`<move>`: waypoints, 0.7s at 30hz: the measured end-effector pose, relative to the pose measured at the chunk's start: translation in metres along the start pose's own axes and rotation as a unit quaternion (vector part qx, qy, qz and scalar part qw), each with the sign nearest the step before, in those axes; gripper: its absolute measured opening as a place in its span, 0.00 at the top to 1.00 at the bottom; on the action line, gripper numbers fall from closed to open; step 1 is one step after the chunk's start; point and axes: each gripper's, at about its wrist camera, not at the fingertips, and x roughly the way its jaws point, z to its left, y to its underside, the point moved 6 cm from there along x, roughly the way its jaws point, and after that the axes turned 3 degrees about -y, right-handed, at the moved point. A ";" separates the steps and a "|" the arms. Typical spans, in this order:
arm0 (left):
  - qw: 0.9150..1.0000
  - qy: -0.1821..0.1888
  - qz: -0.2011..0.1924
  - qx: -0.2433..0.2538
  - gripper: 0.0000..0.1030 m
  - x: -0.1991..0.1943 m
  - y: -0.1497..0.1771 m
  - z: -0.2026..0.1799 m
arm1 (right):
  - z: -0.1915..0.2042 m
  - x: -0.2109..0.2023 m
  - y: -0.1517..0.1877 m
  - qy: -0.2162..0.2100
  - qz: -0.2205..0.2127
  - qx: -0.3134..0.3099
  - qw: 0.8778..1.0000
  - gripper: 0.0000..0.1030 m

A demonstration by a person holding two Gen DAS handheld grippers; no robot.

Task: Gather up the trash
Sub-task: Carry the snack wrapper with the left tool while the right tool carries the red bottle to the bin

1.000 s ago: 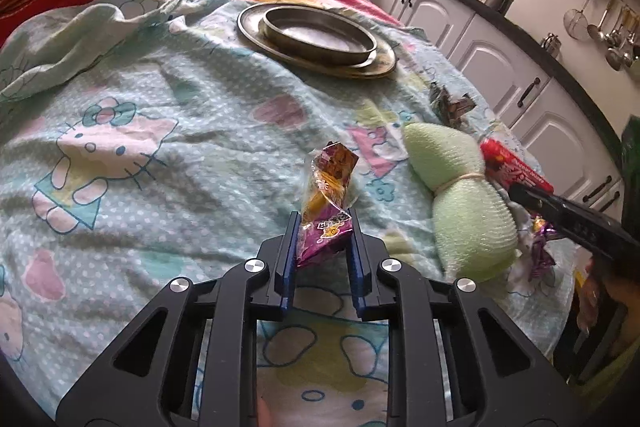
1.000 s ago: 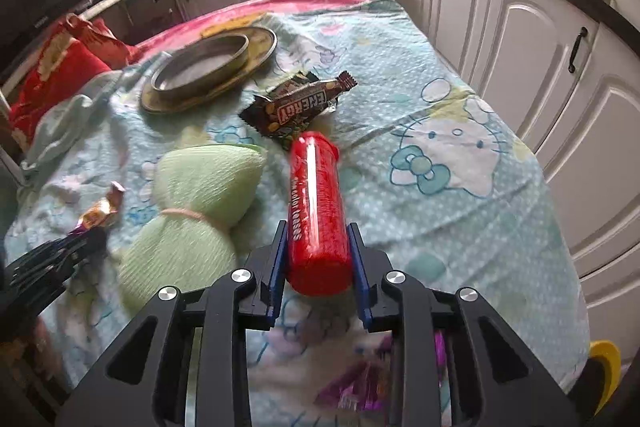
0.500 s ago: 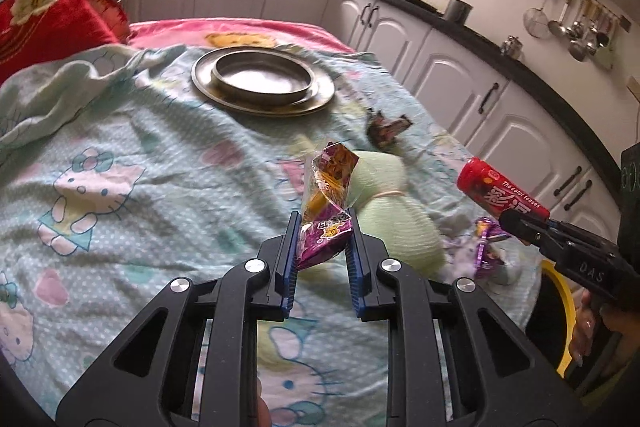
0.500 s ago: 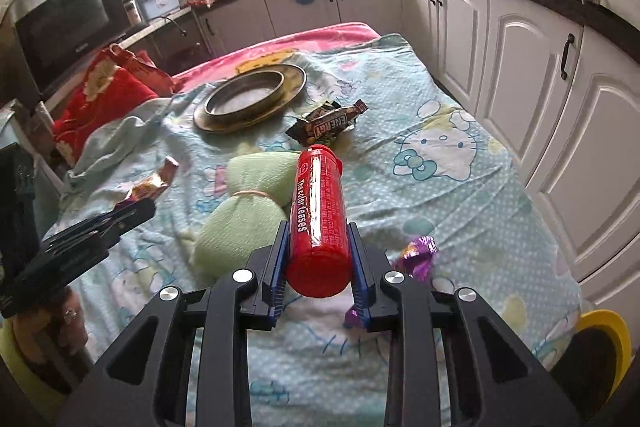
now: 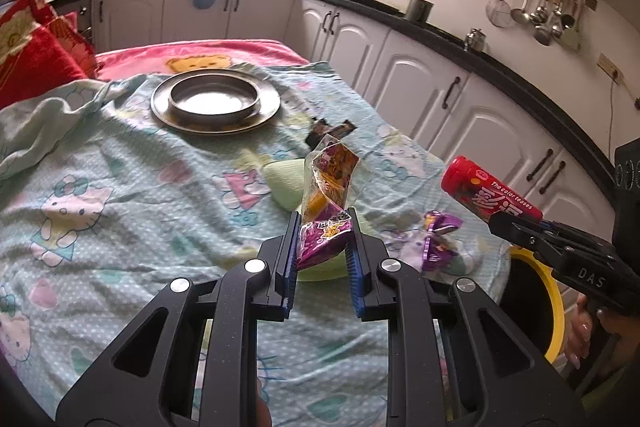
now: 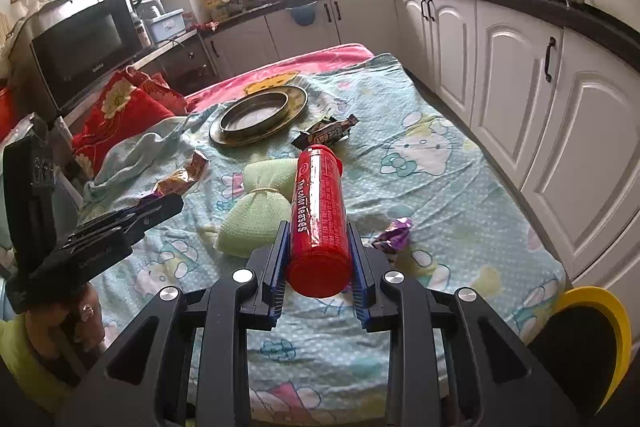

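My left gripper (image 5: 322, 227) is shut on a purple and orange snack wrapper (image 5: 326, 199), held up above the patterned cloth. The same wrapper (image 6: 180, 181) sticks out of that gripper at the left of the right wrist view. A red candy tube (image 6: 318, 211) lies lengthwise between the blue pads of my right gripper (image 6: 318, 233), which is shut on it; the tube (image 5: 490, 193) also shows at the right of the left wrist view. On the cloth lie a purple foil wrapper (image 6: 394, 237) and a dark chocolate bar wrapper (image 6: 326, 135).
A yellow-rimmed bin (image 6: 592, 339) stands off the table's near right corner. A green tied cloth bundle (image 6: 260, 203) and a metal plate with a bowl (image 6: 256, 115) rest on the table. White cabinets (image 6: 520, 87) run along the right.
Both grippers have risen and drawn back from the table with their loads, so more of the kitchen shows. The yellow bin has come into view. Neither grip has altered.
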 end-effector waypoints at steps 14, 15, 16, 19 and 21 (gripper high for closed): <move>0.999 0.030 -0.010 0.034 0.85 -0.014 0.003 -0.040 | -0.027 -0.045 0.016 0.023 -0.030 0.029 0.999 0.75; 0.999 0.033 -0.010 0.037 0.85 -0.015 0.004 -0.044 | -0.029 -0.047 0.017 0.025 -0.032 0.031 0.999 0.74; 0.999 0.036 -0.010 0.039 0.85 -0.016 0.004 -0.047 | -0.031 -0.050 0.017 0.027 -0.034 0.033 0.999 0.75; 0.998 0.044 -0.010 0.049 0.85 -0.017 0.007 -0.058 | -0.036 -0.059 0.020 0.032 -0.042 0.039 0.998 0.75; 0.997 0.049 -0.009 0.057 0.85 -0.017 0.009 -0.066 | -0.041 -0.067 0.023 0.038 -0.048 0.043 0.997 0.75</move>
